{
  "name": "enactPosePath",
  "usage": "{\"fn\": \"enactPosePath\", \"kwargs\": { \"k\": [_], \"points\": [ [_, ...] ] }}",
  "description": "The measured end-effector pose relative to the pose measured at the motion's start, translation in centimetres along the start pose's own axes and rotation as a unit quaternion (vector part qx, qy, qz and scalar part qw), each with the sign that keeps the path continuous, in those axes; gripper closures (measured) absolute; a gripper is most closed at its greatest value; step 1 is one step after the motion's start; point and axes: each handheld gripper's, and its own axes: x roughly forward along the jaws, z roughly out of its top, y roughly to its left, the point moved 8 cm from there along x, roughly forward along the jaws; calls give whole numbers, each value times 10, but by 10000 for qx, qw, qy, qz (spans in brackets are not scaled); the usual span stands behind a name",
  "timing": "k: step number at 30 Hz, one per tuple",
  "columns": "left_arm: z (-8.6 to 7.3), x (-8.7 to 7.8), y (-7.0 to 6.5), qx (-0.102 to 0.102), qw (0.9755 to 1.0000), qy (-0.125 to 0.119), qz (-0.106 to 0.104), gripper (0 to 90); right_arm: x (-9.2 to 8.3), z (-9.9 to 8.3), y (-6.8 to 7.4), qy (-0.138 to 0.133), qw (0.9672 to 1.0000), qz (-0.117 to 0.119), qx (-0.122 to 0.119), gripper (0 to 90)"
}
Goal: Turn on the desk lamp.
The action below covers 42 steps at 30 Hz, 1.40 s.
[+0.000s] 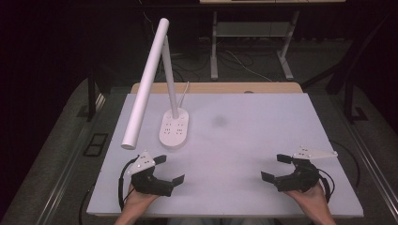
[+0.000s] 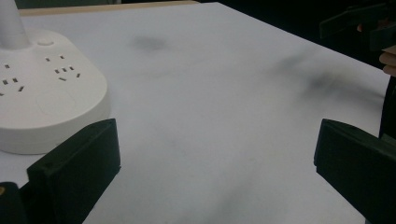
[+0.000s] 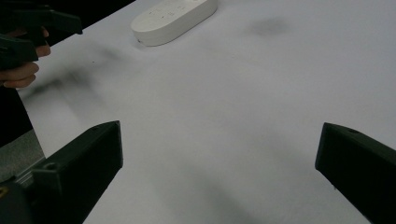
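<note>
While both hands rest near the bottom of the frame, I hold each tool empty with its jaws spread wide.
My left gripper [image 1: 168, 169] sits at lower left, just below the lamp [image 1: 174, 126] base; my right gripper [image 1: 277, 167] sits at lower right, well apart, over bare white table [image 1: 244, 140].

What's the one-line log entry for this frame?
left gripper: open, empty | right gripper: open, empty | desk lamp: upright, far-left on table, untouched
</note>
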Motion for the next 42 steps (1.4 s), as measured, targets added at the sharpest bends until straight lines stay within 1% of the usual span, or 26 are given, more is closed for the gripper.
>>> {"fn": "enactPosePath", "kwargs": {
  "k": [2,3,13,14,15,27,34,39,42],
  "points": [
    [0,0,0,-11,10000,3,5,0,0,0,-1,23,10000,0,-7,5],
    [-1,0,0,-6,10000,9,3,0,0,1,0,33,10000,1,46,5],
    [-1,-1,1,-3,10000,18,28,0,2,9,0,209,9997,93,33,5],
    [-1,-1,1,-9,10000,18,25,0,3,11,-1,205,9997,105,-8,5],
    [-1,-1,1,-6,10000,27,23,0,4,12,0,237,9996,135,25,5],
    [-2,1,0,21,10000,70,-3,0,11,28,3,300,9992,228,-106,5],
    [-2,0,0,18,10000,74,7,0,14,39,6,346,9989,284,-136,5],
    [-2,0,0,28,10000,78,0,0,20,49,7,367,9986,337,-157,5],
    [-2,0,1,16,10000,78,15,0,25,53,7,415,9982,383,-216,5]
  ]
}}
